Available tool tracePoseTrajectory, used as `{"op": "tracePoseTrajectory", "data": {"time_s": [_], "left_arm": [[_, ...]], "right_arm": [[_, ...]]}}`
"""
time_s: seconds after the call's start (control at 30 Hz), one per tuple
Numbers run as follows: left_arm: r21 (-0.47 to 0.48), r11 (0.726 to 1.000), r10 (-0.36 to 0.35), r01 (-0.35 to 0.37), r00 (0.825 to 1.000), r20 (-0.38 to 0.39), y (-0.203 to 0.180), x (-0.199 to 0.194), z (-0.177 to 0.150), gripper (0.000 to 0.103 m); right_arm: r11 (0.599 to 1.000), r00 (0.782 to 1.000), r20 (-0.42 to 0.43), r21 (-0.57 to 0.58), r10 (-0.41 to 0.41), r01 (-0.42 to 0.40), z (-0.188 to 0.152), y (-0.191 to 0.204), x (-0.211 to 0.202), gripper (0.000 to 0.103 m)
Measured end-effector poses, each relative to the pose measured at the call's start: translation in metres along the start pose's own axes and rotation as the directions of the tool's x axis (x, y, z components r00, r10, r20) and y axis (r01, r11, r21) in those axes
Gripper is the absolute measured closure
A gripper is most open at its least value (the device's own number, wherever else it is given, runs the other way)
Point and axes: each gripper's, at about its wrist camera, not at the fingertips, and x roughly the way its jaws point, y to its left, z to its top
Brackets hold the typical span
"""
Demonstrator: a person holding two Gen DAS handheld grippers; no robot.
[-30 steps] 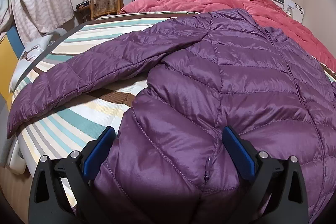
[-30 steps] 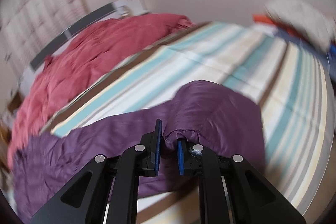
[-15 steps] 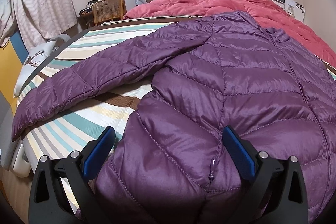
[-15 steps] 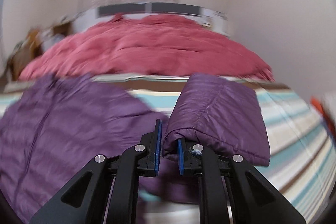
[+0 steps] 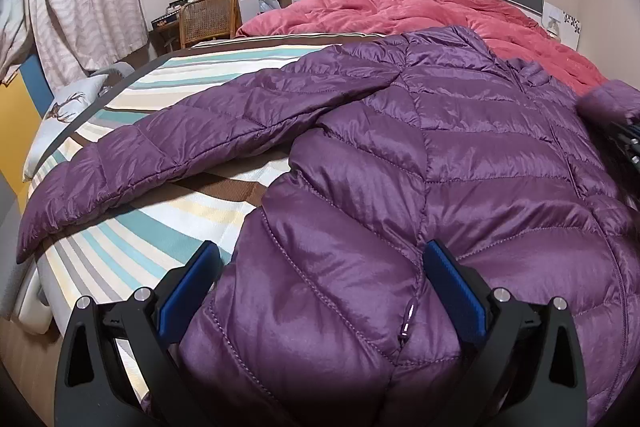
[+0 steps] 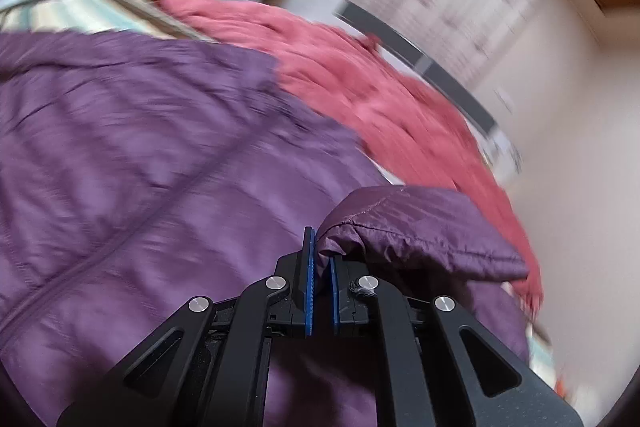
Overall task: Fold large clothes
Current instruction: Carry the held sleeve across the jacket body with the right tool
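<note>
A purple quilted puffer jacket (image 5: 460,155) lies front up on a striped bed (image 5: 132,243), its zipper running up the middle. One sleeve (image 5: 168,151) stretches out to the left. My left gripper (image 5: 320,287) is open, its jaws either side of the jacket's bottom hem. My right gripper (image 6: 320,279) is shut on the cuff of the other sleeve (image 6: 412,231) and holds it above the jacket's body (image 6: 140,155). That cuff and gripper show at the right edge of the left wrist view (image 5: 612,103).
A pink-red duvet (image 5: 420,7) is bunched at the head of the bed, touching the jacket's collar. A wicker chair (image 5: 208,15) and a desk stand at the back left by the curtains. A pillow (image 5: 68,103) lies at the bed's left edge.
My right gripper has swung the gripped sleeve from the bed's right side over the jacket's body, entering the left wrist view. The left gripper has risen slightly and stays open.
</note>
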Motion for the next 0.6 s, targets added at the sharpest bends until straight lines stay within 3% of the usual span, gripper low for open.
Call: {"op": "tracePoseTrajectory", "data": {"time_s": [0.13,0.27,0.6], "left_arm": [[-0.008,1.0,-0.008,0.008,1.0,-0.004,0.001,0.001,0.001,0.002],[-0.015,1.0,-0.016,0.016,1.0,-0.007,0.002,0.002,0.001,0.002],[-0.018,1.0,-0.018,0.018,1.0,-0.014,0.002,0.002,0.002,0.002]], "right_arm": [[0.983,0.996,0.066,-0.174,0.066,-0.053,0.009,0.039,-0.011,0.096],[0.922,0.988,0.073,-0.373,0.135,-0.099,0.0,0.076,-0.02,0.097],[0.915,0.993,0.04,-0.392,0.115,-0.091,-0.002,0.079,-0.03,0.096]]}}
